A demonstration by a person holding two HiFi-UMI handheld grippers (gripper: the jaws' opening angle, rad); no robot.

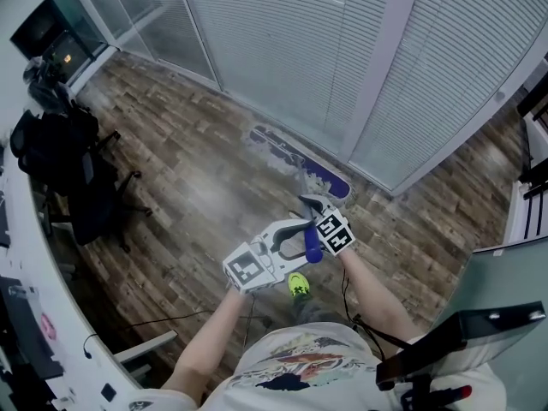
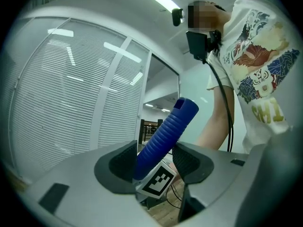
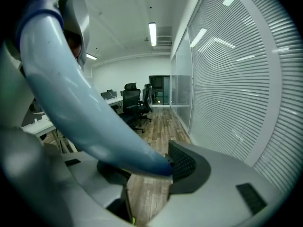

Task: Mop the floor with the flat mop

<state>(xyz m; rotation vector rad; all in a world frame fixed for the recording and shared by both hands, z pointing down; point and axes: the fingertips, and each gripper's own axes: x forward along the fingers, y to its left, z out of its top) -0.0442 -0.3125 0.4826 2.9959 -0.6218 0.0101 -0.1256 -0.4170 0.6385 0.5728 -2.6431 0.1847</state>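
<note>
The flat mop's purple head (image 1: 300, 159) lies on the wood floor beside the blind-covered glass wall, with a damp sheen on the boards around it. My left gripper (image 1: 297, 245) is shut on the mop's blue ribbed grip (image 1: 313, 247), which rises between its pads (image 2: 124, 163) in the left gripper view as a blue grip (image 2: 163, 138). My right gripper (image 1: 312, 207) sits just ahead of it, shut on the pale pole (image 3: 90, 117). That pole crosses its jaws and presses the right pad (image 3: 181, 163); the left pad is hidden under it.
Black office chairs (image 1: 73, 174) and a curved white desk (image 1: 34, 315) line the left side. A cable (image 1: 163, 319) trails over the floor by my feet, next to a yellow-green shoe (image 1: 297, 285). A grey desk top (image 1: 505, 281) stands at the right. More chairs (image 3: 132, 100) stand far down the room.
</note>
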